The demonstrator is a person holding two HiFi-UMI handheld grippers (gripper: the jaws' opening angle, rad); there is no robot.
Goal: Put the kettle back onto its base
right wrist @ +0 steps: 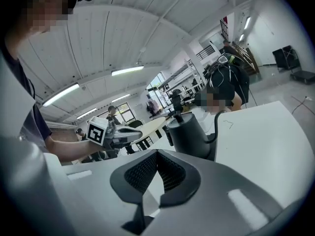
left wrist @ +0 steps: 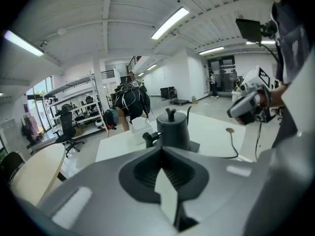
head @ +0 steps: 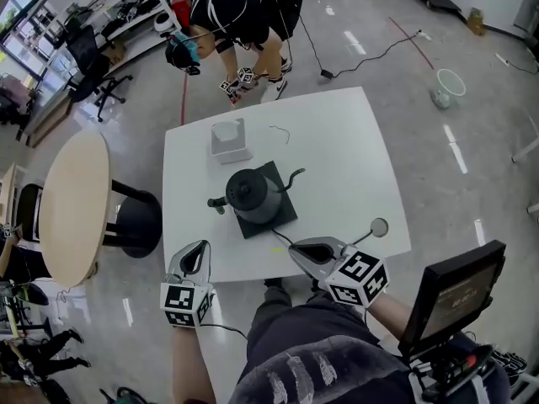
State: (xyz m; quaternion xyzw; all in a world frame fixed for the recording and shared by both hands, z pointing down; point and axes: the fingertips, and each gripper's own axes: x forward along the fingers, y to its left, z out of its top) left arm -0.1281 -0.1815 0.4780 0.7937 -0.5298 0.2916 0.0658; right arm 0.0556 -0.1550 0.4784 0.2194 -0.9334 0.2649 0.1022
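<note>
A black gooseneck kettle stands upright on its square black base in the middle of the white table. Its handle points left and its spout right. My left gripper hovers at the table's front edge, left of the kettle, shut with nothing in it. My right gripper is at the front edge just right of the base, jaws together and empty. In the left gripper view the kettle sits ahead beyond the shut jaws. The right gripper view shows the kettle close ahead of its jaws.
A white box stands behind the kettle. The base's cable runs to a round disc at the table's front right edge. A round beige table stands at the left, a person bends beyond the far edge, and a monitor is at lower right.
</note>
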